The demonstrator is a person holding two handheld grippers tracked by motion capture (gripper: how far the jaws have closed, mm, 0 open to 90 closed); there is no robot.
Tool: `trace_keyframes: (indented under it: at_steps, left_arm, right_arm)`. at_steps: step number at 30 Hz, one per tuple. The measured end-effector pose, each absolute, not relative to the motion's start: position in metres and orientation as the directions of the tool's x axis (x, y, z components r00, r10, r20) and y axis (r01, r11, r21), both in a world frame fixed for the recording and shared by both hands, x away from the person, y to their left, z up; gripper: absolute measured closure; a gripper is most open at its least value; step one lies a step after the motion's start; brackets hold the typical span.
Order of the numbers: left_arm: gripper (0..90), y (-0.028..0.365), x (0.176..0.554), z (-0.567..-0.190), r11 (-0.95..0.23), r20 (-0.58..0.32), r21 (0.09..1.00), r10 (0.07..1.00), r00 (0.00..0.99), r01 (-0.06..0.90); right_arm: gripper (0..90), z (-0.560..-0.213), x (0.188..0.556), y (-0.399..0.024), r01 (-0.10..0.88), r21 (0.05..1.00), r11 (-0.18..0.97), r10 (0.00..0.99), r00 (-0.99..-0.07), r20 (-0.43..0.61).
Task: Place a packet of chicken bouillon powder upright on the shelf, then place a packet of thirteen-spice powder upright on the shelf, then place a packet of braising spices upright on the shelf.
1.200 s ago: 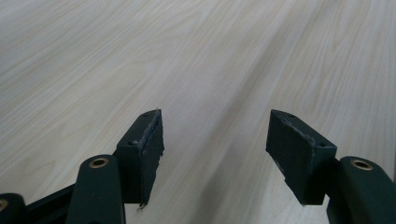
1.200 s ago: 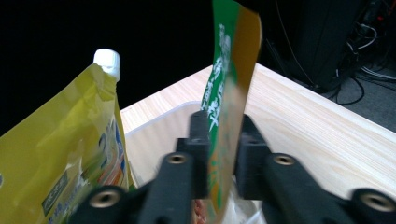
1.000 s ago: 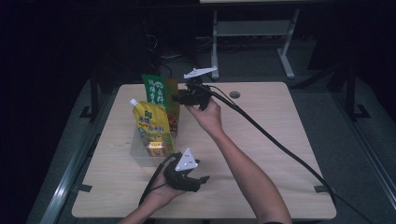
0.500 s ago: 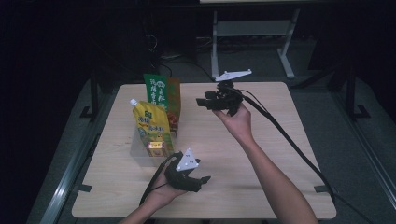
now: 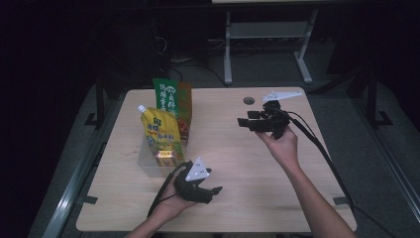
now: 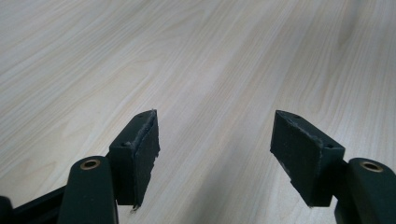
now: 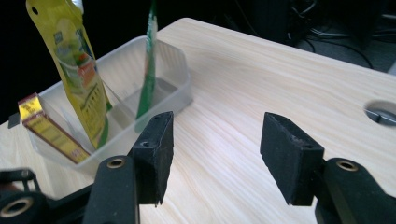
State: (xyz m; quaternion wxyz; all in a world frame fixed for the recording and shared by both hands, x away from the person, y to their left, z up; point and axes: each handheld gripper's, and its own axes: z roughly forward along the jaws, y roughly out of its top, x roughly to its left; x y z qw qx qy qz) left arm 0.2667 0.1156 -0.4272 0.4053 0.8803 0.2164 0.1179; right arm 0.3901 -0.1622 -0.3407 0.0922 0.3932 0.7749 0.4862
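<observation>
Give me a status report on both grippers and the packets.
Left gripper open, empty. Right gripper open, empty, jaws just opened. Yellow pouch, green packet upright in clear bin. Nothing blocking.

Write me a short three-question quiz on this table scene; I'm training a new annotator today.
1. True or false: the right tool grips the green pouch.
2. Which items stand in the clear plastic tub?
3. Multiple choice: the left tool has between its jaws A) a small box, B) nothing, C) a cable.

Key
1. False: its jaws have just been opening, with nothing between them, away from the tub.
2. The green pouch, a yellow spouted pouch and a small gold-and-brown box.
3. B.
</observation>
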Motion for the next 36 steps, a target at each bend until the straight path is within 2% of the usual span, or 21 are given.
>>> trace_keyframes:
  at_steps: [11,23,36]
  left_arm:
    - [31.3,0.115,0.265,-0.427,-0.578,0.032,0.765,0.476,0.879,0.285]
    - [31.0,0.114,0.264,-0.426,-0.583,0.04,0.764,0.471,0.881,0.277]
    - [29.0,0.117,0.265,-0.427,-0.569,0.029,0.769,0.489,0.872,0.293]
  right_arm:
    - [41.2,-0.352,0.362,-0.206,0.561,0.805,0.193,0.742,-0.62,0.254]
    - [40.5,-0.357,0.34,-0.227,0.575,0.798,0.178,0.754,-0.601,0.265]
    - [38.1,-0.393,0.314,-0.248,0.638,0.756,0.143,0.758,-0.562,0.331]
